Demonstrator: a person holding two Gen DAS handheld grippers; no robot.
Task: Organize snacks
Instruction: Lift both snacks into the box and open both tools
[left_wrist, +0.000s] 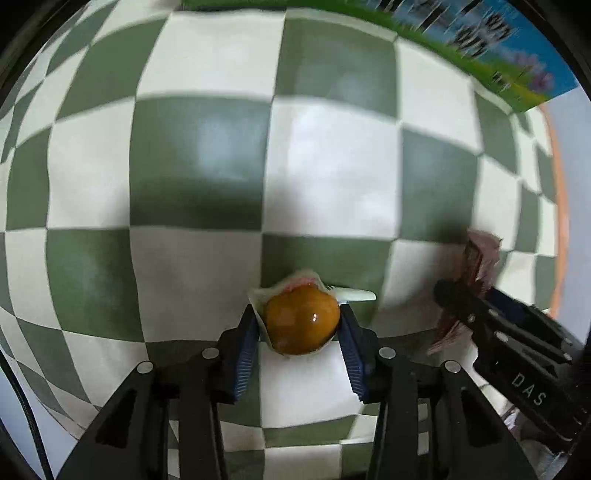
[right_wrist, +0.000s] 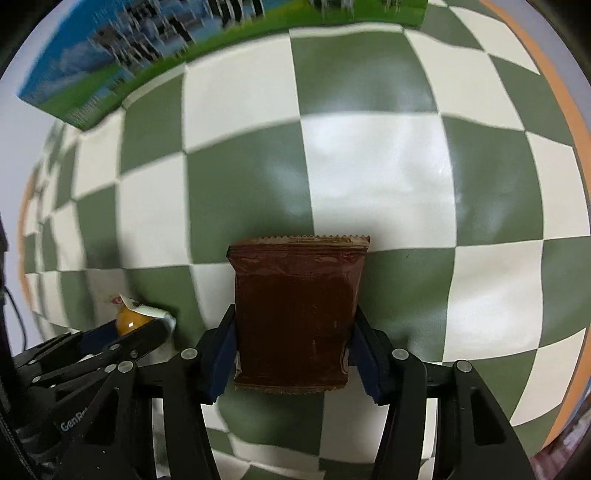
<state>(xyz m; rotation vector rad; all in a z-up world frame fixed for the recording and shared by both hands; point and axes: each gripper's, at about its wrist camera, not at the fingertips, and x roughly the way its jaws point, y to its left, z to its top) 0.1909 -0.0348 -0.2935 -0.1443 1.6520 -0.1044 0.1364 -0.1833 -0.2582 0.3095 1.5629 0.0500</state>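
Both of my grippers are loaded and pointing down at the checkered cloth (left_wrist: 332, 155), so what matters is where the box (right_wrist: 122, 62) lies from what I carry. My left gripper (left_wrist: 300, 334) is clamped on the jelly cup (left_wrist: 301, 319), blue pads pressing its sides, amber dome facing the camera, peel tab sticking out toward the right in the left wrist view. My right gripper (right_wrist: 291, 345) is clamped on the brown packet (right_wrist: 295, 314), pads on its two long edges, long axis running straight out along the fingers, serrated seal at the far end. Both items look lifted clear of the cloth, I judge. The blue-and-green printed box sits at the far edge of the cloth: far right from the left wrist, far left from the right wrist, so it lies ahead and between the two hands, well apart from both. The two grippers ride just beside each other, not touching as far as I can tell. If the box is the drop spot, I'd guess neither hand is clearly nearer. Box opening not visible, too blurred.
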